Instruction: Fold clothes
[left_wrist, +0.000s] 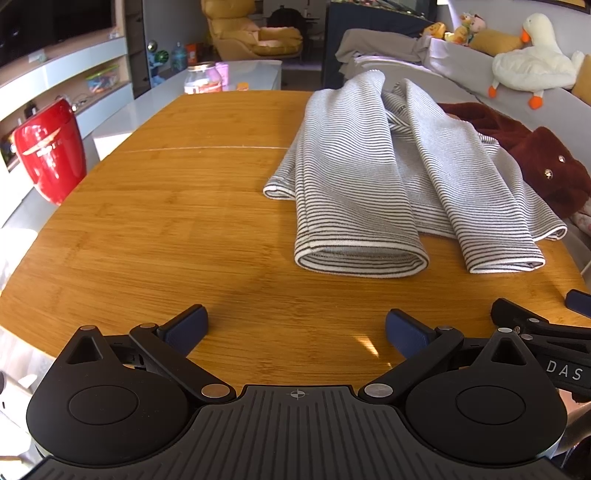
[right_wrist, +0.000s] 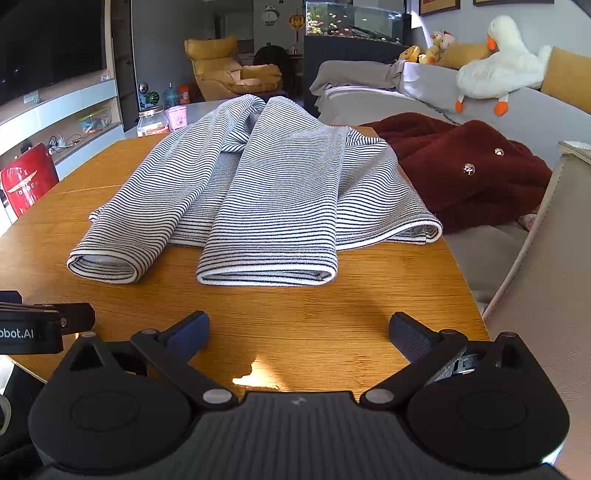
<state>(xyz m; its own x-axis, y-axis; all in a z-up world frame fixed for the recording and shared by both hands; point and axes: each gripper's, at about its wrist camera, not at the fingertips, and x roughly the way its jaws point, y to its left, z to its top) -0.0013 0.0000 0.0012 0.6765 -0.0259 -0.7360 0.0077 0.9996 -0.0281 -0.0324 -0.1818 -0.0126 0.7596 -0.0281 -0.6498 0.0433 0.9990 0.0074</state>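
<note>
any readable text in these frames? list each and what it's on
"DAS": on the right gripper body, cut off at the frame edge.
"obot.AI": on the left gripper body, start cut off.
Red container: winged emblem with lettering, too blurred to read.
Jar label: too small to read.

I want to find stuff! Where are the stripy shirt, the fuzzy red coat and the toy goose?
striped shirt (right_wrist: 273, 192), right wrist view, right folded sleeve
dark red fleece coat (right_wrist: 458, 177), right wrist view, near its snaps
plush goose (right_wrist: 495, 70), right wrist view, white body
</note>
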